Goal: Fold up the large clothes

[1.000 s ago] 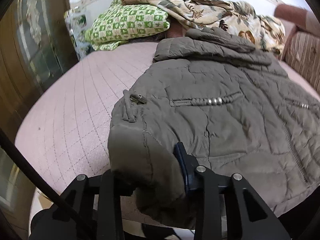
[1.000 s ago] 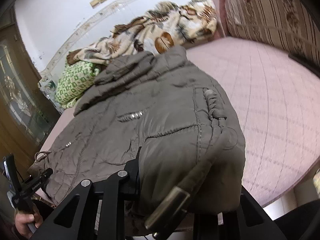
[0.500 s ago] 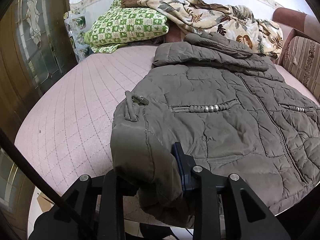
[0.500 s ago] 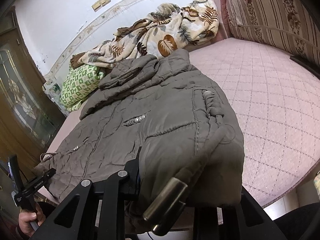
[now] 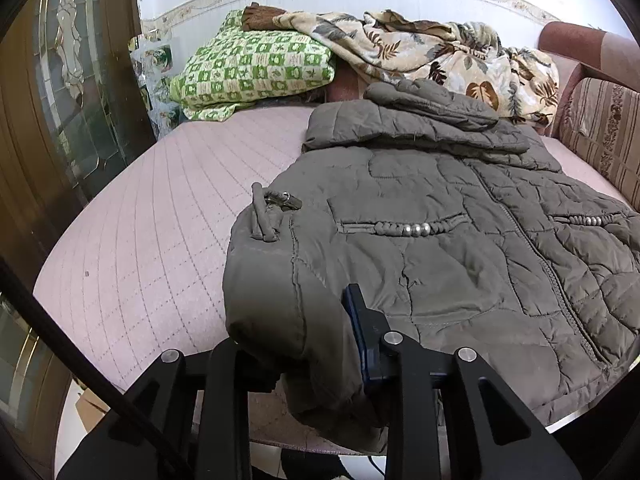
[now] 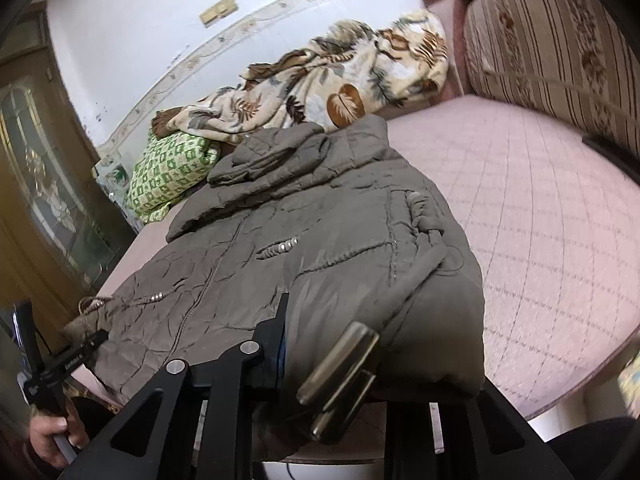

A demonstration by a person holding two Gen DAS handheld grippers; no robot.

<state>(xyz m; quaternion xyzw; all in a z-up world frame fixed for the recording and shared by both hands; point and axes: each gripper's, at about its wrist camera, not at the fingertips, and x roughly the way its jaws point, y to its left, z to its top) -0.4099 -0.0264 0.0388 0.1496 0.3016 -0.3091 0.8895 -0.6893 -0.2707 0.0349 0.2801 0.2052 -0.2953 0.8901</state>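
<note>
1. The jacket (image 5: 440, 248) is being laid lengthwise on the pink bed (image 5: 152, 216), hood toward the floral blanket (image 5: 420, 48).
2. Its hem corners are being pinched by the left gripper (image 5: 312, 344) and the right gripper (image 6: 344, 344), whose jaws are closing.

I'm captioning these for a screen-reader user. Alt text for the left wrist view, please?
The left gripper pinches the near hem corner of a grey-brown quilted jacket spread on a pink quilted bed, with a green checked pillow behind.

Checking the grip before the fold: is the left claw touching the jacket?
Touching. The left wrist view shows the left claw with the jacket hem bunched between its fingers.
</note>
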